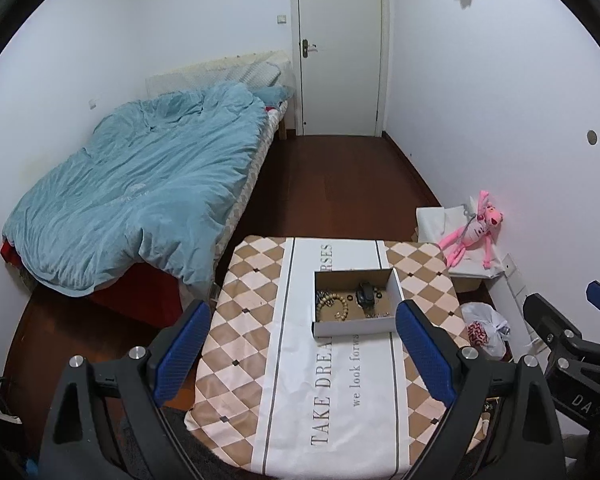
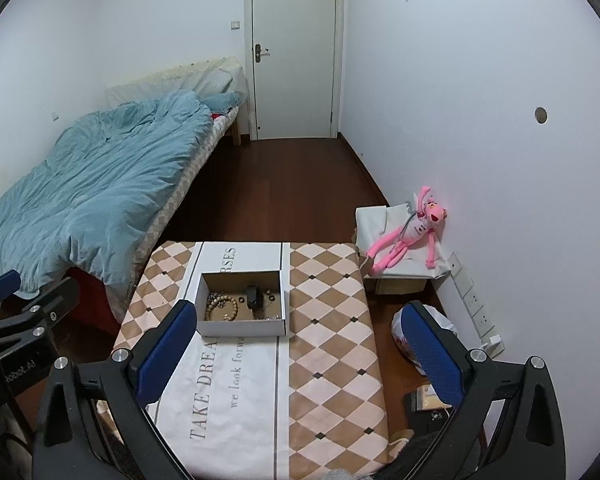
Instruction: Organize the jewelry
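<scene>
Both tools hang above the bench with fingers apart, holding nothing: left tool, right tool. The cardboard box ahead holds a bead bracelet left of a dark watch

The left gripper is wide open, holding nothing. The right gripper is wide open too, at its 3 o'clock side.

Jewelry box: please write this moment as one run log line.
jewelry box: open on table | bead bracelet: inside | left gripper: open, empty | right gripper: open, empty
</scene>
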